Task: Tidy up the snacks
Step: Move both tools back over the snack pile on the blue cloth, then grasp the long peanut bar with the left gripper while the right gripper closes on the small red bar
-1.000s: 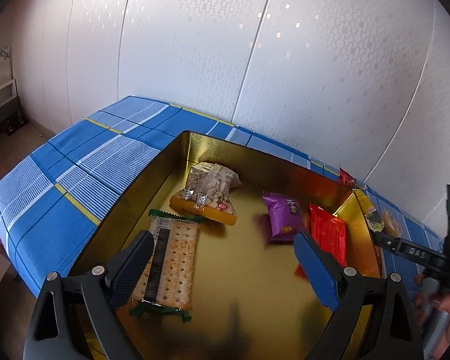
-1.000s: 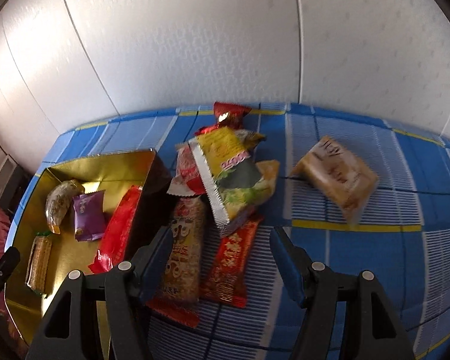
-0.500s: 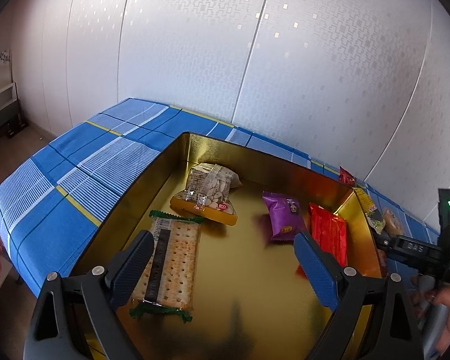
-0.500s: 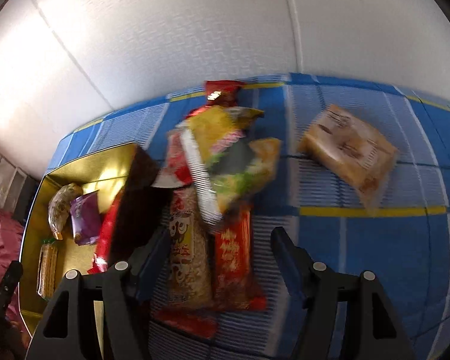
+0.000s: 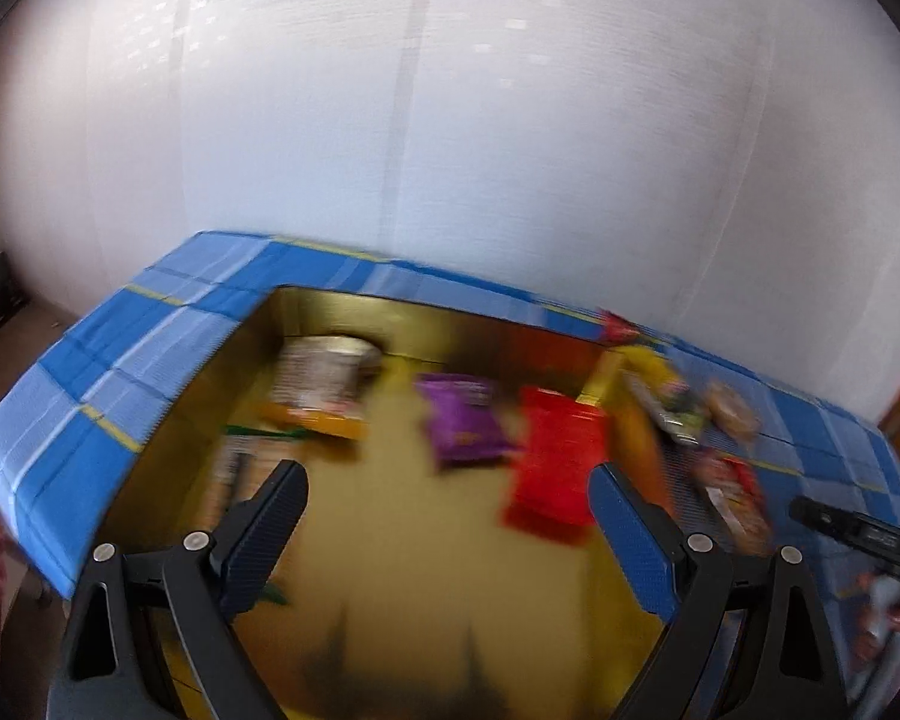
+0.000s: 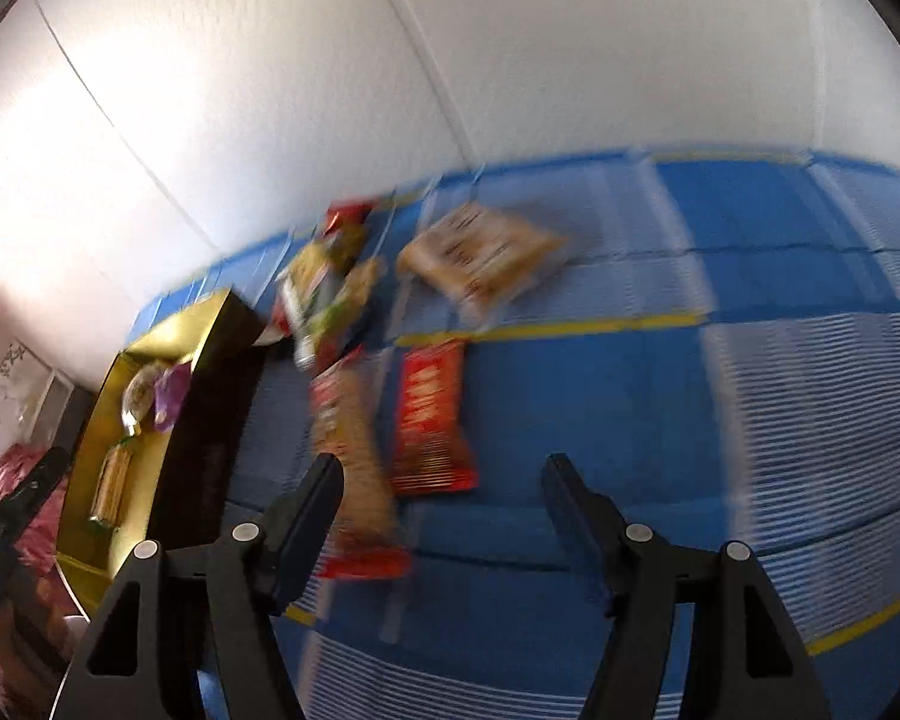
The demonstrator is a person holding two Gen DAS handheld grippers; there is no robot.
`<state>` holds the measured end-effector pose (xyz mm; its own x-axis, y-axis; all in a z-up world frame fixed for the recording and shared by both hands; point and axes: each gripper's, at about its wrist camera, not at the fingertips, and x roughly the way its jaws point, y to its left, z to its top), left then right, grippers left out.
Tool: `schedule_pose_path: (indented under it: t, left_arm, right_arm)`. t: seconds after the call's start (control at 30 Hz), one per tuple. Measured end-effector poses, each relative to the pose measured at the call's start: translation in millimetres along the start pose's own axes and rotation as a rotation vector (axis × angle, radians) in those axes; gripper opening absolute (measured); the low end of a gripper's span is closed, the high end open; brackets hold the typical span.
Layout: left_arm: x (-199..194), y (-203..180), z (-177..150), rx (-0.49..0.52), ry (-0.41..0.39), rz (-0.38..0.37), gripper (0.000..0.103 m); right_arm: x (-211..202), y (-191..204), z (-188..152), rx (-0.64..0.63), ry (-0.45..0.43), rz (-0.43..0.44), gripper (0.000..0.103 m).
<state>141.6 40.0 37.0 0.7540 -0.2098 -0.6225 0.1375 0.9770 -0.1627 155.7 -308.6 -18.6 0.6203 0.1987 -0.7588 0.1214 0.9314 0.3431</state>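
Both views are motion-blurred. A gold box (image 5: 390,546) on the blue checked cloth holds a red packet (image 5: 552,468), a purple packet (image 5: 459,417), a clear nut bag (image 5: 321,378) and a cracker pack (image 5: 240,468). My left gripper (image 5: 447,531) is open and empty above the box. In the right wrist view, loose snacks lie on the cloth right of the box (image 6: 114,420): a red bar (image 6: 429,420), a tan-and-red packet (image 6: 348,456), a yellow-green bag (image 6: 324,300) and a brown packet (image 6: 483,255). My right gripper (image 6: 441,507) is open and empty, just above the red bar's near end.
A white panelled wall (image 5: 450,120) stands behind the table. The blue cloth (image 6: 750,420) stretches to the right of the snack pile. The other gripper's body shows at the right edge of the left wrist view (image 5: 858,534). Something pink (image 6: 18,480) lies beyond the table's left side.
Both grippers have swung fast and the views blur. The left view has turned right along the box. The right gripper has moved right and tilted, with the snack pile now to its left.
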Motion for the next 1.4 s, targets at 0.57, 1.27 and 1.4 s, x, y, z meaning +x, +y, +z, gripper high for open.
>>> schedule_pose_path:
  t: [0.57, 1.27, 1.4]
  left_arm:
    - [67, -213, -27, 0.182, 0.258, -0.133, 0.099]
    - [124, -207, -35, 0.042, 0.319, -0.088, 0.07]
    - [125, -209, -36, 0.067, 0.313, -0.083, 0.065]
  right_arm:
    - [-35, -81, -15, 0.138, -0.151, -0.074, 0.069]
    - [-47, -87, -14, 0.18, -0.166, -0.001, 0.069]
    - [-47, -85, -13, 0.167, -0.169, -0.008, 0.069]
